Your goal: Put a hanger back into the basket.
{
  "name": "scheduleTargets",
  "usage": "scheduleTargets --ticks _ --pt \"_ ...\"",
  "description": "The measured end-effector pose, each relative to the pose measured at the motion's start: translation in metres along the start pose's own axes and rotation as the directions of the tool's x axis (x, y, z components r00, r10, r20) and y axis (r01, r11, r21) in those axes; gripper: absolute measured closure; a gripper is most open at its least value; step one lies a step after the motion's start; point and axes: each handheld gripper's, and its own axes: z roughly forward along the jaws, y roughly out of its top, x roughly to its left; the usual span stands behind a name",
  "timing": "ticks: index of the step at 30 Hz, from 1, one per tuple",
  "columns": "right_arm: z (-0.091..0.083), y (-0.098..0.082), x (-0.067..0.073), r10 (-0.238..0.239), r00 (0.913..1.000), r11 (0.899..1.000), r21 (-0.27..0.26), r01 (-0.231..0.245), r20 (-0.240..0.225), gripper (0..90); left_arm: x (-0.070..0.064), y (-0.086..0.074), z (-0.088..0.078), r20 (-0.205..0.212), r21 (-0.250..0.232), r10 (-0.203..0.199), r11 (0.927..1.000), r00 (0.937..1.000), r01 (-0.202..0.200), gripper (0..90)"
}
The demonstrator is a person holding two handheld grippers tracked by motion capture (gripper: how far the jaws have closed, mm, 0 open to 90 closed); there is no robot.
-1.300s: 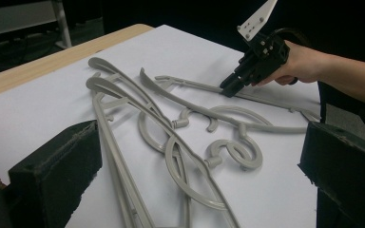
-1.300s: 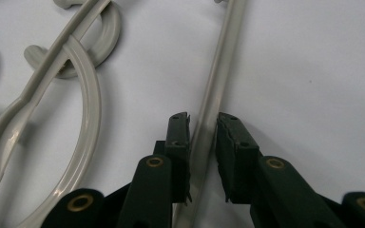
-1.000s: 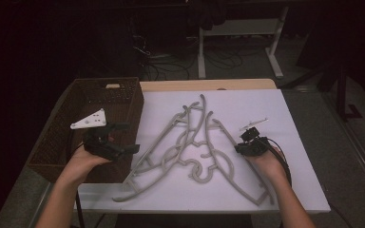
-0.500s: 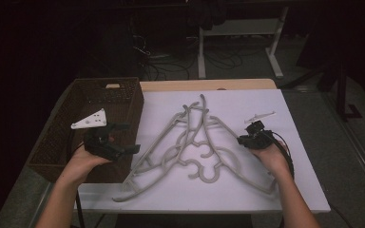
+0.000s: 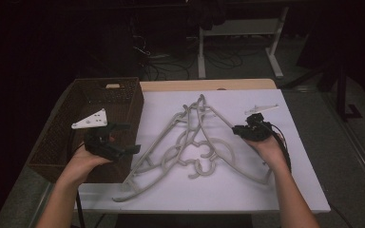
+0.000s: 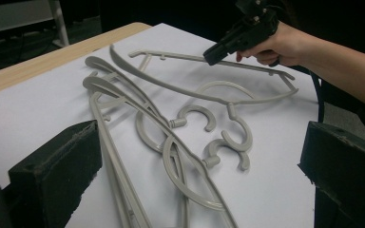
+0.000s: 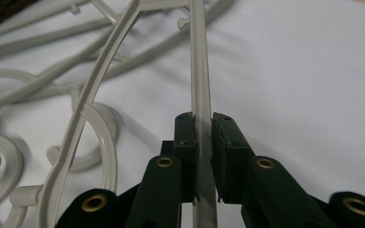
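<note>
At nine o'clock, beside the basket (image 5: 83, 102), your left gripper (image 5: 110, 142) hovers with jaws spread wide, nothing between them. The tangle of grey hangers (image 5: 190, 142) lies mid-sheet on the white sheet (image 5: 290, 180). At three o'clock, your right gripper (image 7: 203, 142) is clenched on one hanger's straight bar (image 7: 200, 85).
</note>
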Motion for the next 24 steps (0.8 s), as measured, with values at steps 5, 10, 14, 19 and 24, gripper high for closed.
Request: scheduleTargets --ticks 5,10,14,19,24 --pt "0.017 0.014 0.004 -0.033 0.9983 0.999 -0.025 0.032 -0.048 80.0 -0.001 0.000 0.002 0.005 0.002 0.002 1.0000 1.0000 -0.002 0.0" --pt "0.033 0.022 0.005 -0.051 0.9951 0.998 -0.038 0.048 -0.085 79.9 -0.001 0.000 0.002 0.006 0.003 0.002 1.0000 1.0000 -0.002 0.0" --pt "0.055 0.026 0.009 -0.069 0.9912 0.998 -0.021 0.067 -0.113 79.8 0.000 0.000 0.001 0.008 0.001 0.002 1.0000 1.0000 -0.002 0.0" --pt "0.072 0.024 0.012 -0.084 0.9906 0.996 0.013 0.086 -0.108 79.6 -0.001 0.000 0.002 0.008 0.002 0.002 1.0000 1.0000 -0.002 0.0" --pt "0.075 0.021 0.011 -0.074 0.9929 0.997 0.014 0.076 -0.093 67.5 -0.001 0.000 0.002 0.008 0.003 0.001 1.0000 1.0000 -0.001 0.0"
